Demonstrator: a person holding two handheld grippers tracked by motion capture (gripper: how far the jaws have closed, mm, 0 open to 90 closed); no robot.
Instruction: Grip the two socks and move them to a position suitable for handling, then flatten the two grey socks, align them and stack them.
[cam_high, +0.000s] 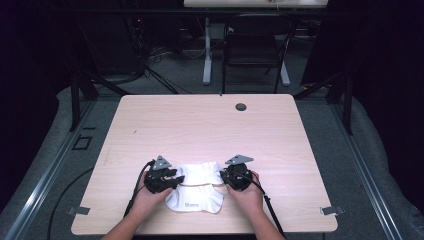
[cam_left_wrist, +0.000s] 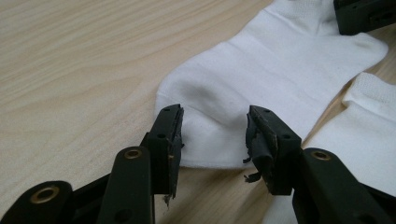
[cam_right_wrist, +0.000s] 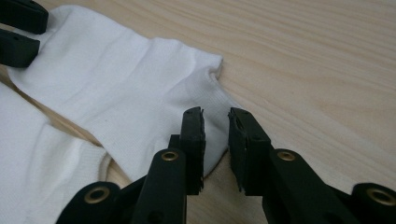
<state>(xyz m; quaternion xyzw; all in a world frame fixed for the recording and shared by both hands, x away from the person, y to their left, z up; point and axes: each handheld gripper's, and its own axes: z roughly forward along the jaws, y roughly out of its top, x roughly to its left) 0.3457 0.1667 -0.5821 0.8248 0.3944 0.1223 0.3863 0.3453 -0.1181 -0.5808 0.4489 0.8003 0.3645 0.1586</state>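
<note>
Two white socks lie near the table's front edge. The far sock (cam_high: 200, 171) stretches between my two grippers, and the near sock (cam_high: 195, 201) lies just in front of it. My left gripper (cam_high: 176, 176) (cam_left_wrist: 215, 133) is open, its jaws straddling the far sock's (cam_left_wrist: 261, 70) left end without pressing on it. The near sock (cam_left_wrist: 369, 130) shows beside it. My right gripper (cam_high: 223, 175) (cam_right_wrist: 216, 135) stands open with a narrow gap at the far sock's (cam_right_wrist: 116, 93) right end, its pads clear of the cloth. The near sock (cam_right_wrist: 37, 163) lies to one side there.
The wooden table (cam_high: 210, 125) has a round cable hole (cam_high: 241, 106) near its far edge. A black chair (cam_high: 255, 45) and a desk leg (cam_high: 207, 55) stand on the floor beyond. Cables trail from both grippers over the front edge.
</note>
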